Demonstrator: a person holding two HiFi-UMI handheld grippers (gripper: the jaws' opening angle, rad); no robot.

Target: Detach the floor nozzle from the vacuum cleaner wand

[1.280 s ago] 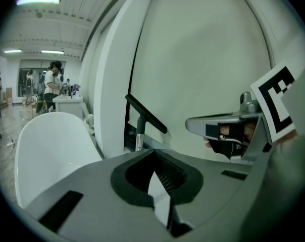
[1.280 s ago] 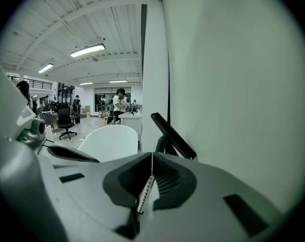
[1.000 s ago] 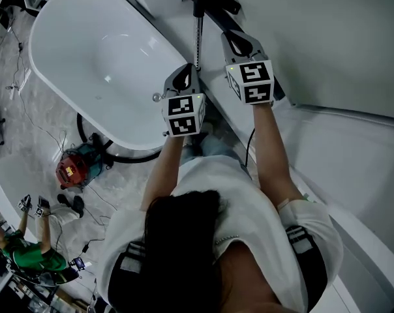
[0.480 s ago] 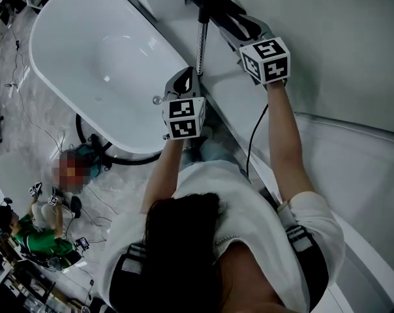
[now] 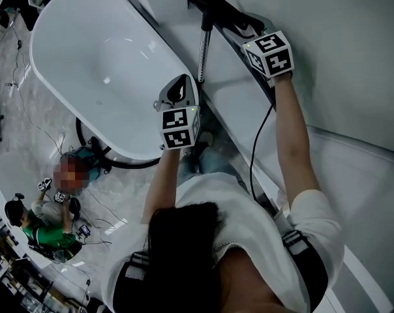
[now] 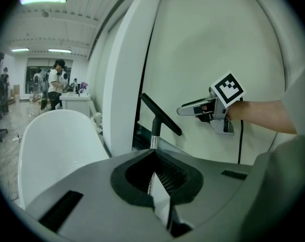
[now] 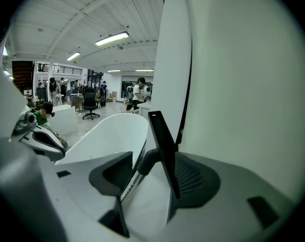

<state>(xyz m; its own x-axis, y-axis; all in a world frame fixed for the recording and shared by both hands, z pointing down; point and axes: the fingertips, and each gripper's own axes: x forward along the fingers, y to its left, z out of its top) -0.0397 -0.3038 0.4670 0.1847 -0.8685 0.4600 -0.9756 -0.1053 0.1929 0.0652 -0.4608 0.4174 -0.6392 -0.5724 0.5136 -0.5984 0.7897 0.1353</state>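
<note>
Now | left gripper: pressed together, pinching the wand | right gripper: spread, jaws just been opening, floor nozzle standing between them | floor nozzle joined to wand, ahead of left gripper

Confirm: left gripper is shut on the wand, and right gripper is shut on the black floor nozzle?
Wrong about the right gripper: its jaws have just been opening and stand apart, with the black floor nozzle between them, as the right gripper view shows. The left gripper is shut on the wand.
</note>
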